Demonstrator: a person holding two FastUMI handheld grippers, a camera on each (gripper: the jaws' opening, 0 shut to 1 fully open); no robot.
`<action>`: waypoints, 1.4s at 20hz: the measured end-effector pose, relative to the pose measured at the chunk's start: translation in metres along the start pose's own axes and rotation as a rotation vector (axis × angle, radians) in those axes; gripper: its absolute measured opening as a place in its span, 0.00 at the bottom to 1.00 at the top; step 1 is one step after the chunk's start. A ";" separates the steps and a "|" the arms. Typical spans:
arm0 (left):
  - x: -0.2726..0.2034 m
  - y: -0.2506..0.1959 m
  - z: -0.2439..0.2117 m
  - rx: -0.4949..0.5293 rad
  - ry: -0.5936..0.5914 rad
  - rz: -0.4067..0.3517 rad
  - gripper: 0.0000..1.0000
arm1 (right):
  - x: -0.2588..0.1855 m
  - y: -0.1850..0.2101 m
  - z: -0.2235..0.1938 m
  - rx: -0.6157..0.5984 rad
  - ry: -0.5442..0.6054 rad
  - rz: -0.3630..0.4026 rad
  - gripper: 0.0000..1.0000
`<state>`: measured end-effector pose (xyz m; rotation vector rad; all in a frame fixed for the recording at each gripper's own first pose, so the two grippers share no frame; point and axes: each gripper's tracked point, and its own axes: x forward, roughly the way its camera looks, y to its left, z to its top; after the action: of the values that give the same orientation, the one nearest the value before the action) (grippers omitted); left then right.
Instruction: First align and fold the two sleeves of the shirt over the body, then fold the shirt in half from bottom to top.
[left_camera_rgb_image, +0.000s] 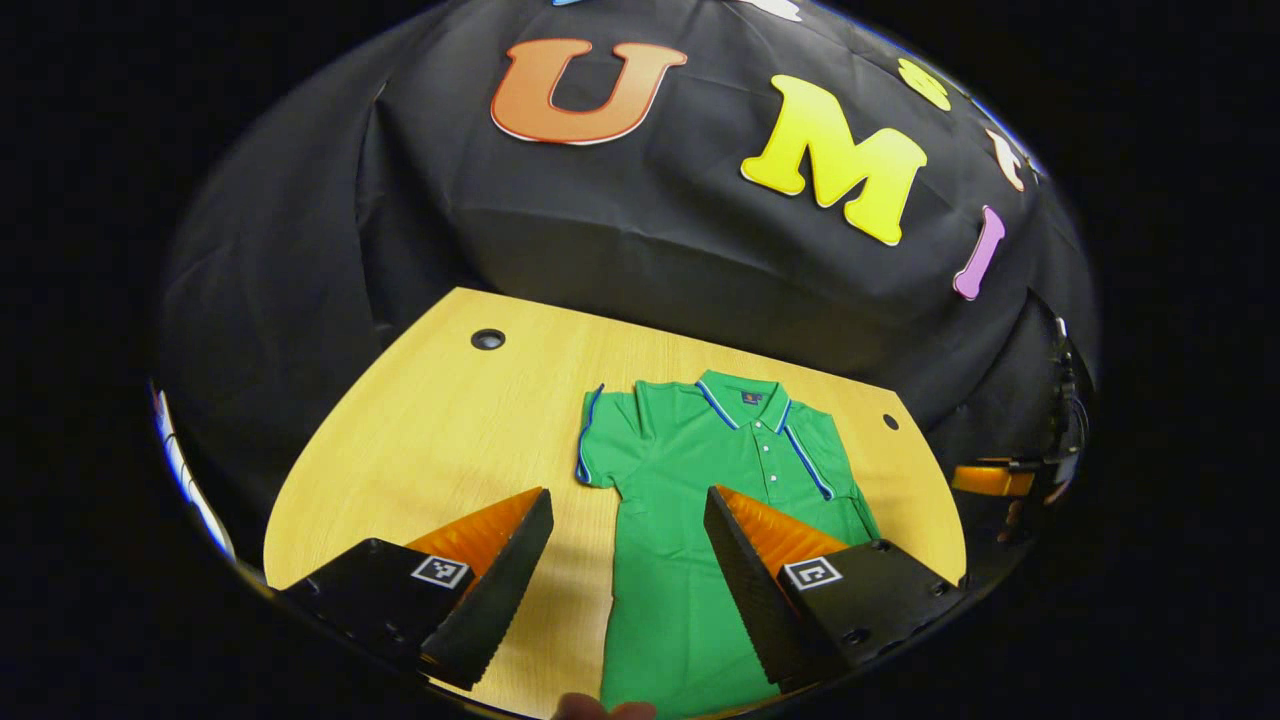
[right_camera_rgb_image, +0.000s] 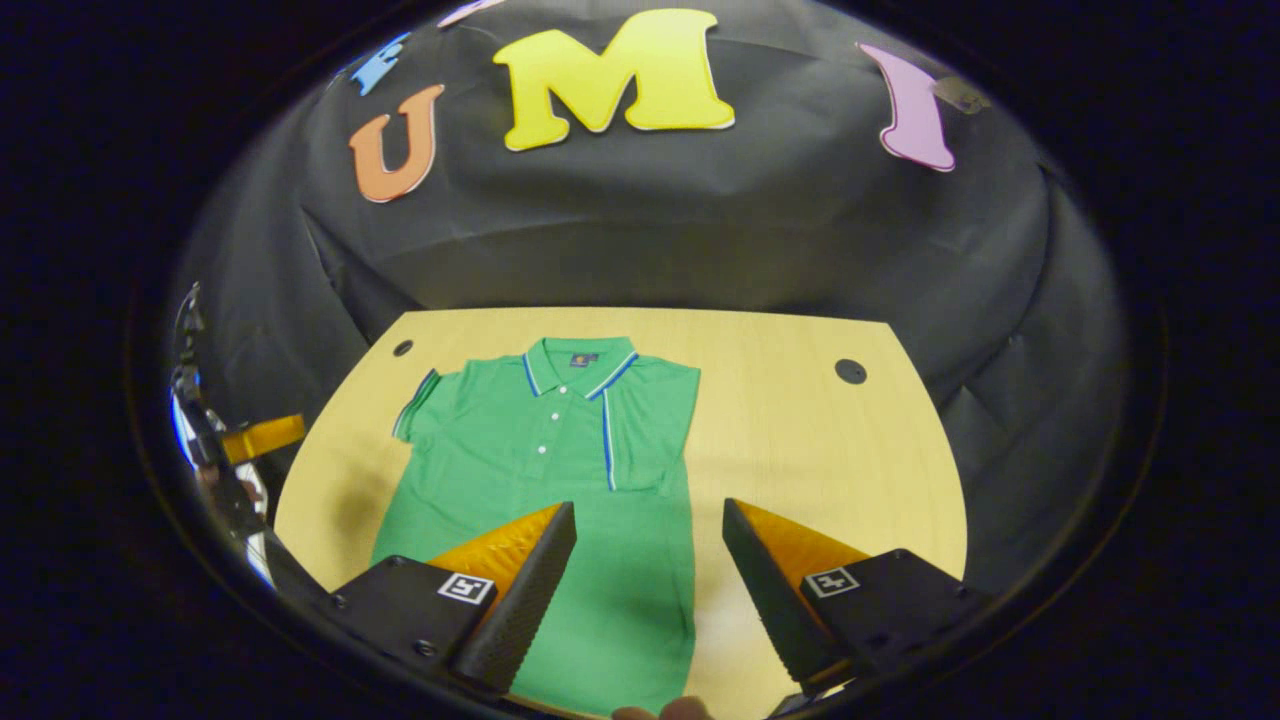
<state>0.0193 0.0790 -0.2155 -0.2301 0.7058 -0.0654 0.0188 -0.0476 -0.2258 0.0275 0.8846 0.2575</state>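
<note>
A green polo shirt (left_camera_rgb_image: 690, 470) lies flat on the wooden table (left_camera_rgb_image: 450, 430), collar at the far side. In the left gripper view one short sleeve (left_camera_rgb_image: 598, 440) is spread out to the left, while the other sleeve (left_camera_rgb_image: 815, 465) lies folded in over the body, its blue trim running down the chest. My left gripper (left_camera_rgb_image: 628, 492) hovers open above the shirt's lower half, holding nothing. In the right gripper view the shirt (right_camera_rgb_image: 540, 470) shows the spread sleeve (right_camera_rgb_image: 420, 400) and the folded sleeve (right_camera_rgb_image: 640, 440). My right gripper (right_camera_rgb_image: 649, 505) hangs open over the shirt's right edge, also holding nothing.
The table has round cable holes (left_camera_rgb_image: 488, 339) (right_camera_rgb_image: 850, 371) near its far corners. Bare wood (right_camera_rgb_image: 800, 440) lies to the right of the shirt in the right gripper view. A person's fingertips (left_camera_rgb_image: 600, 708) show at the bottom edge. Black cloth walls stand behind the table.
</note>
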 end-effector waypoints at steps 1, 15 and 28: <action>0.007 0.003 0.000 -0.001 0.024 -0.014 0.98 | -0.012 0.012 -0.007 -0.003 0.002 0.041 0.96; 0.138 0.040 0.022 0.074 0.180 -0.030 0.98 | -0.073 0.043 -0.064 -0.037 -0.035 0.107 0.96; 0.208 0.057 -0.013 0.182 0.346 -0.029 0.76 | -0.049 0.006 -0.090 0.133 0.061 0.065 0.96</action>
<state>0.1679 0.1041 -0.3700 -0.0533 1.0345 -0.1999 -0.0813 -0.0605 -0.2448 0.1724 0.9613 0.2607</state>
